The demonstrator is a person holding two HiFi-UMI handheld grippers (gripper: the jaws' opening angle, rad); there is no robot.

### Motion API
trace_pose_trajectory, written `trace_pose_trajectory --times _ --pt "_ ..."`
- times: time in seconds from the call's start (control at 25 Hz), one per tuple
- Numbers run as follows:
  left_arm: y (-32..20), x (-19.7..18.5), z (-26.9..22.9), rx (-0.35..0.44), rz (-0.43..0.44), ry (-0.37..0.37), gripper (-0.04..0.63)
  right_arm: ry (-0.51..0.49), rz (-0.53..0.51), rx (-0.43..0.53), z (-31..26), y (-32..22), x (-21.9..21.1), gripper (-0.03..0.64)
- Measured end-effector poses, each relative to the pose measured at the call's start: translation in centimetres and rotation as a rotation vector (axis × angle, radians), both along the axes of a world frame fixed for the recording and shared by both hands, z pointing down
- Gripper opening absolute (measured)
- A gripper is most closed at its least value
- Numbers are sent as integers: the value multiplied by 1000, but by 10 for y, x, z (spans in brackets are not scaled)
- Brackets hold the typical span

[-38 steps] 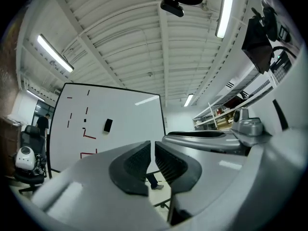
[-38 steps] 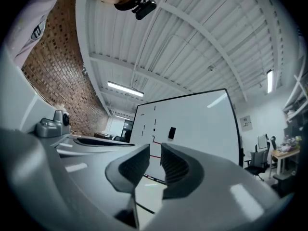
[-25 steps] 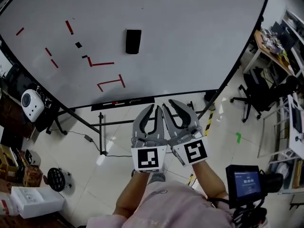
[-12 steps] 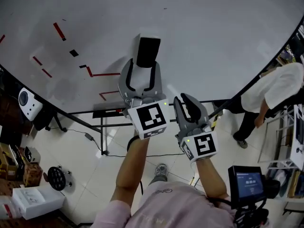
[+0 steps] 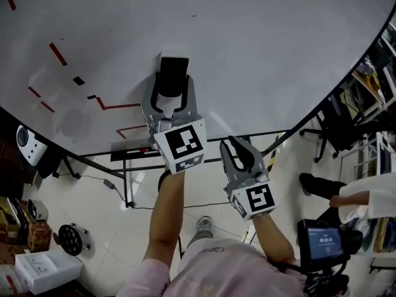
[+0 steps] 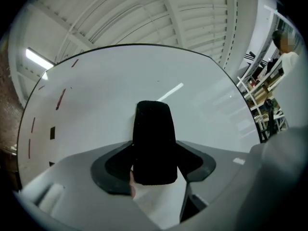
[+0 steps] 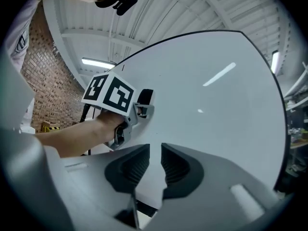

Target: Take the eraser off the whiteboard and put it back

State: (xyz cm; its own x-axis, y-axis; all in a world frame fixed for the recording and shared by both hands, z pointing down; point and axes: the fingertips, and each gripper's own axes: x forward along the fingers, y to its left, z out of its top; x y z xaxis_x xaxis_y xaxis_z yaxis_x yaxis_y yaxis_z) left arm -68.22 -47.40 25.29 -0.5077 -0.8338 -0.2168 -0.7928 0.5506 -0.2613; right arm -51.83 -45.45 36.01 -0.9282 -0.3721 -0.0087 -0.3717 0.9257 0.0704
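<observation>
Okay, my left gripper [image 5: 171, 84] is opening wide around the eraser [image 6: 153, 134], which sits on the whiteboard [image 5: 278, 54]; pads not pressing yet. I'd centre it, close squarely on its long sides, then pull straight off. Right gripper [image 5: 240, 150] is nearly closed and empty.

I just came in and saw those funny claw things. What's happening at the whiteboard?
A person holds a gripper in each hand. The left gripper is up at the whiteboard, and its jaws are opening around the black eraser, which still sits on the board. They aren't squeezing it yet. The right gripper hangs lower, away from the board, with its jaws nearly together and nothing in them.
</observation>
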Motion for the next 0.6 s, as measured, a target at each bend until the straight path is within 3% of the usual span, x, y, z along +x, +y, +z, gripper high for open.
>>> trace_pose_trajectory --times 0.12,0.24,0.44,0.6 --pt "11 2 -3 40 10 29 270 -9 0 4 -3 3 9 66" --pt "36 29 -23 102 4 9 270 -29 -4 21 -17 12 33 66" --pt "94 122 -52 145 34 -10 272 -78 -7 65 -52 49 109 66" --pt "157 203 -32 163 64 88 272 -97 -12 85 -58 96 194 66"
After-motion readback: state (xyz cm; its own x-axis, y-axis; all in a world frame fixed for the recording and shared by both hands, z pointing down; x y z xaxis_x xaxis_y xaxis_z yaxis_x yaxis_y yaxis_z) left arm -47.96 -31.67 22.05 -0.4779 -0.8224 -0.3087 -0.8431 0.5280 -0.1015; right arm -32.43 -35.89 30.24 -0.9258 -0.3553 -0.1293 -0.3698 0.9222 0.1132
